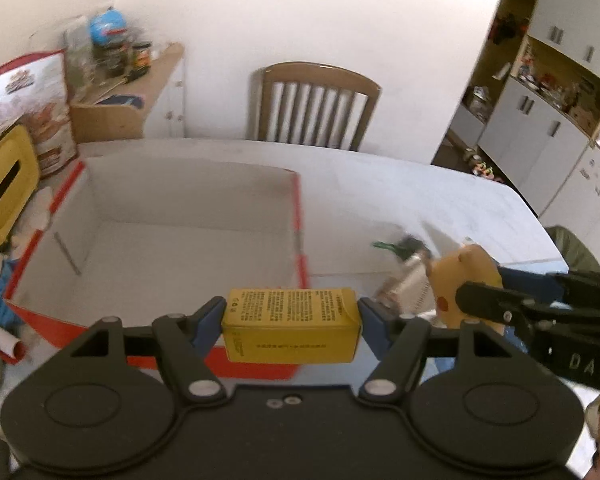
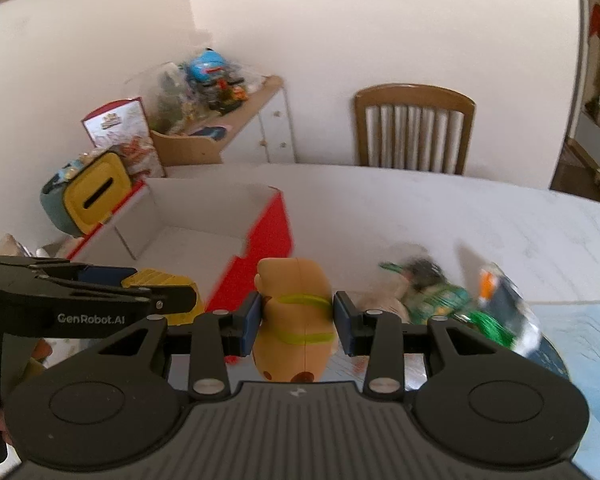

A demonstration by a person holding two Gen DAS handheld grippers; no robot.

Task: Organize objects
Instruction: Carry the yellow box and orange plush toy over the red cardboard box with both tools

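Two grippers each clamp one item: yellow carton [image 1: 290,324], toy [image 2: 296,320].

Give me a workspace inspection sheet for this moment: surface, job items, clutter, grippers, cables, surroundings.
Surface: white table, bare at the far side.
Job's things: open red and white box, nothing seen inside; yellow carton and tan toy held near the box's near corner.
Clutter: green toy and other blurred items on the table right of the box; yellow tissue holder and snack bag left of it.
Grippers: left gripper shut on the carton; right gripper shut on the toy.
Cables: nothing seen.
Surroundings: wooden chair behind the table, low shelf with jars, cupboards at right.
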